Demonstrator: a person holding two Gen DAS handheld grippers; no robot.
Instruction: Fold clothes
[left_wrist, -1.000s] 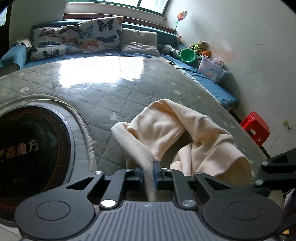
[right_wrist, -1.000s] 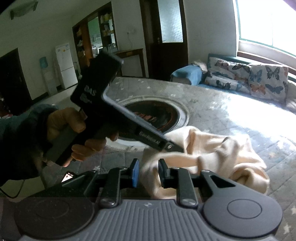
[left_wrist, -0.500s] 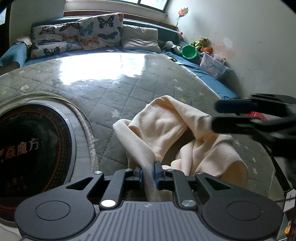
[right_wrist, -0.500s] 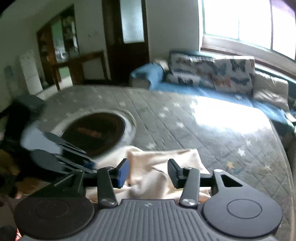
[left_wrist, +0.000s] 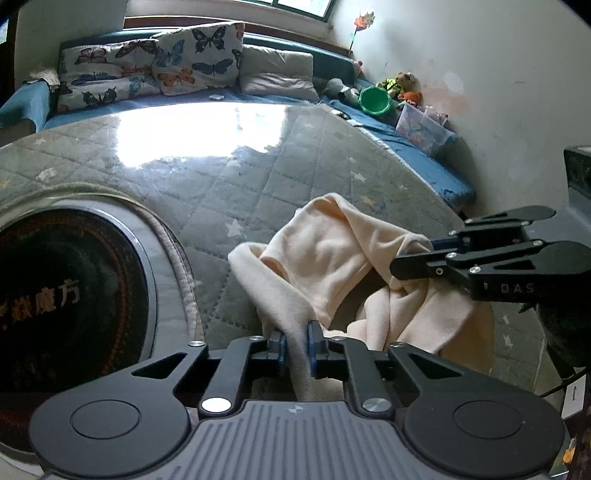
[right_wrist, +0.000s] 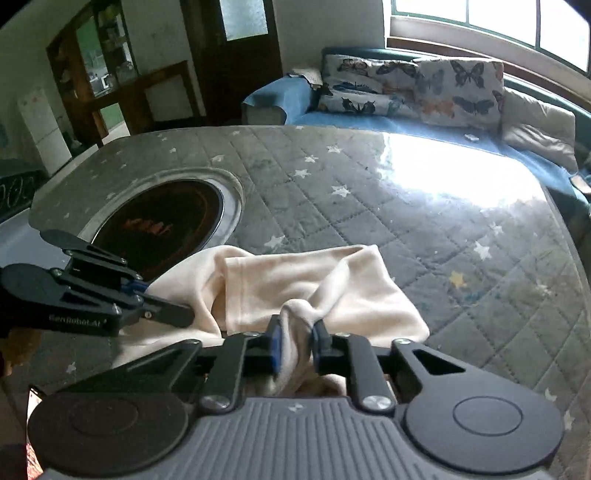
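The right tongs, wide apart and hovering half a second ago, are now lower and pinched onto a bunched fold of the cream garment, whose heap has flattened.

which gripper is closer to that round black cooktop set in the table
Left. The left gripper grips the cream garment right beside the cooktop; the right gripper holds the garment's far side, away from it.

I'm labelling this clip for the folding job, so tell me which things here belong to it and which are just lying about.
Part of the job:
- cream garment, bunched on the quilted table cover
- left claw, shut on a fold of it
- right claw, shut on another fold

Just lying about:
- butterfly cushions
- green bucket
- stuffed toys
- clear plastic box
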